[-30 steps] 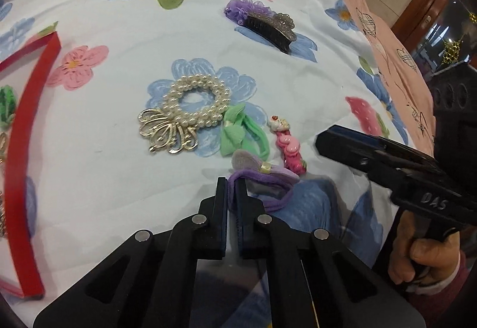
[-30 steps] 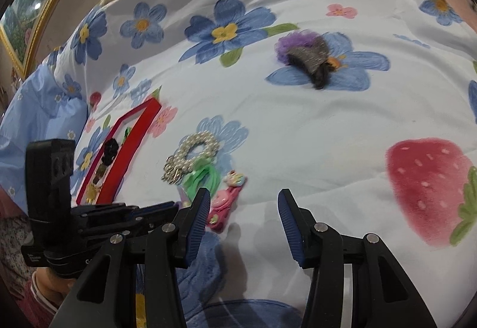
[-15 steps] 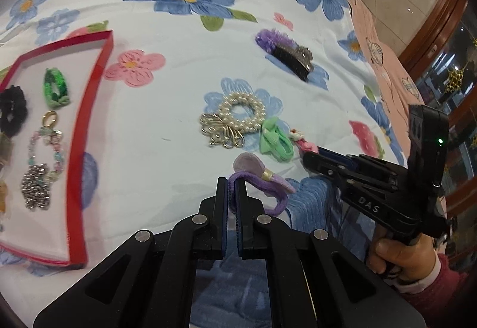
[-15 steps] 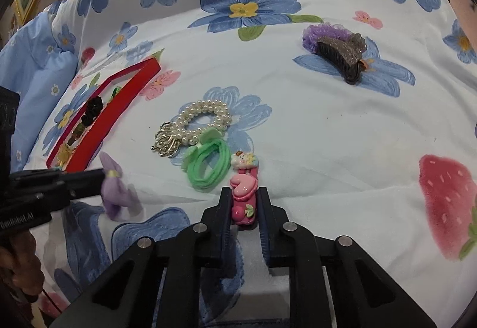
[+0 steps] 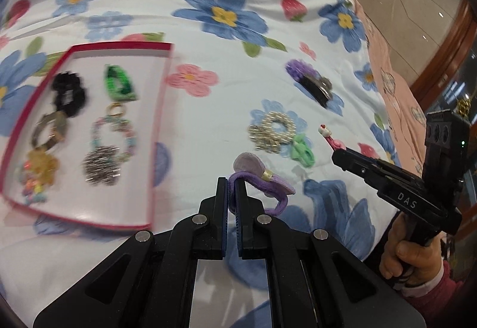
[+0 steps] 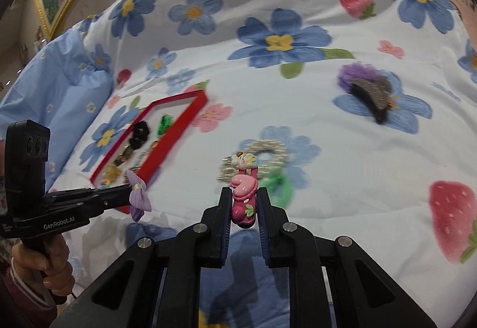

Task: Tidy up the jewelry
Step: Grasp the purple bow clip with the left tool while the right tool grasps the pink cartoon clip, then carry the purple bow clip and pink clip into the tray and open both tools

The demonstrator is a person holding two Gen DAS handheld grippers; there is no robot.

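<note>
Within the last second your right gripper (image 6: 243, 203) went from spread wide to pinching the pink heart-studded plastic hair clip (image 6: 244, 199), which now hangs clear of the floral quilt (image 6: 342, 155). Your left gripper (image 5: 231, 194) stays pressed on the purple elastic hair tie with a fabric bow (image 5: 262, 179). Both pieces appear ready for delivery. The red-rimmed white tray (image 5: 161, 95) now fills the left of the left view, left of and above the tongs.

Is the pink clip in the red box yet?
No. The pink clip is out of the red box, pinched in the right gripper above the bedspread.
</note>
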